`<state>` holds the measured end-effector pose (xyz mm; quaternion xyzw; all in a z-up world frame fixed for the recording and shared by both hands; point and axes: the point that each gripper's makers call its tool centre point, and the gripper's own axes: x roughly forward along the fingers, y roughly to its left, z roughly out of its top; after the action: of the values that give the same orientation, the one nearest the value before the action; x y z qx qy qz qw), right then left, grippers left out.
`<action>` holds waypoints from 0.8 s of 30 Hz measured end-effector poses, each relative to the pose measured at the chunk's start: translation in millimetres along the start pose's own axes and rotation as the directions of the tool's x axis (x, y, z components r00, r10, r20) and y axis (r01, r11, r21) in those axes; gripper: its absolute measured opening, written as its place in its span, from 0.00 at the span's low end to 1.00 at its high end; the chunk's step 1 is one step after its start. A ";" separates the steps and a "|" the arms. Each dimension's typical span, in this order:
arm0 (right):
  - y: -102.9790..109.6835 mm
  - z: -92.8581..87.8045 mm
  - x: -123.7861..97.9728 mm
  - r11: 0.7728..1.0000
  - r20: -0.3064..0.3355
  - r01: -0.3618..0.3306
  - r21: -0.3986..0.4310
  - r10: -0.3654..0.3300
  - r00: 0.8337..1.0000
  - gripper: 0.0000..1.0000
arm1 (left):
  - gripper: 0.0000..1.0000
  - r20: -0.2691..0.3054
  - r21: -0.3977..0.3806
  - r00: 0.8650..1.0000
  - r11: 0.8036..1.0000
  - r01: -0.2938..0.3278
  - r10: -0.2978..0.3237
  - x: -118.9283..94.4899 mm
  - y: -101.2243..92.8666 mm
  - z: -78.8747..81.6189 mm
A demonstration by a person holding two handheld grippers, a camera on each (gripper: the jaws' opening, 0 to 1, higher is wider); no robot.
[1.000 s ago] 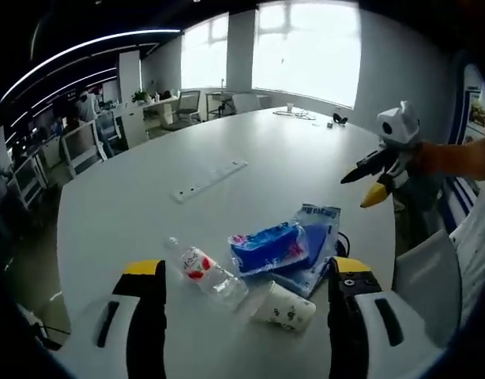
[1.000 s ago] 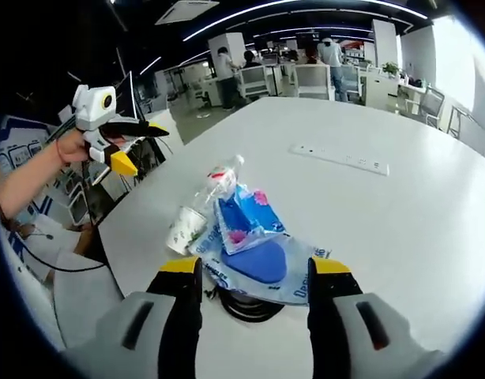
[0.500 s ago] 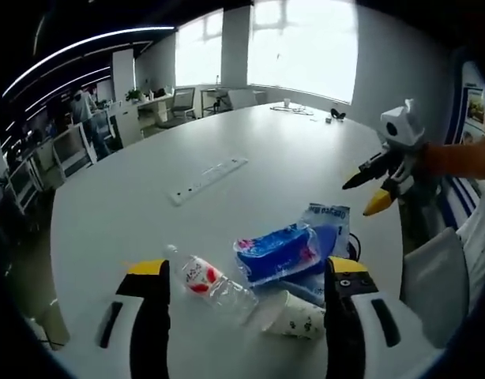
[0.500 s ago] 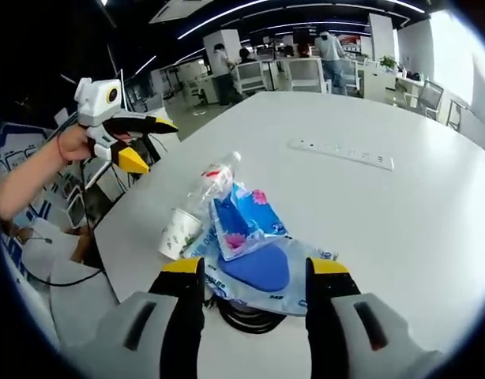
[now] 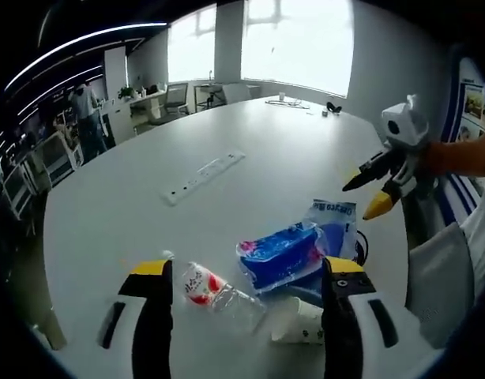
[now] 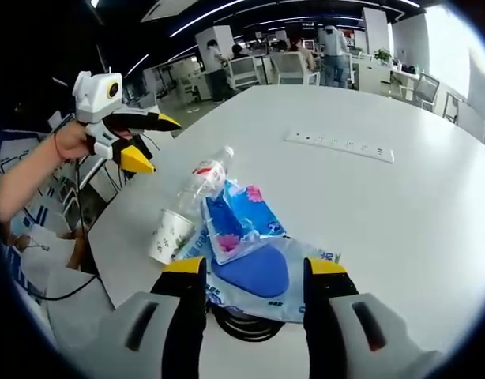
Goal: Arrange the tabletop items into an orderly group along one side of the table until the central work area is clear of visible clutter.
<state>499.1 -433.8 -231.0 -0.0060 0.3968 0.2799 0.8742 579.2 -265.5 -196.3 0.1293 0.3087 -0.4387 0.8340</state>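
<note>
Left gripper view: the left gripper (image 5: pixel 244 316) hangs low over a white table (image 5: pixel 266 150), jaws wide apart and holding nothing, framing a clutter near the edge. A clear bottle (image 5: pixel 215 288) lies on its side beside a tipped paper cup (image 5: pixel 299 322); a blue tissue pack (image 5: pixel 280 254) rests on a flat blue bag (image 5: pixel 337 229). A power strip (image 5: pixel 204 168) lies well apart, mid-table. Right gripper view: the right gripper (image 6: pixel 250 304), jaws also spread and empty, hovers above the same bag, which covers a black cable coil (image 6: pixel 246 324).
</note>
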 end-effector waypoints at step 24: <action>3.1 -4.4 28.2 0.997 -0.021 0.020 0.076 -0.018 1.000 0.44 | 0.69 -0.108 0.080 0.993 0.995 0.064 -0.055 38.9 1.2 -14.6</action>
<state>509.5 -418.6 -253.1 0.0208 0.4158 0.2561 0.8724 590.9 -283.0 -232.1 0.1778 0.3377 -0.4684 0.7969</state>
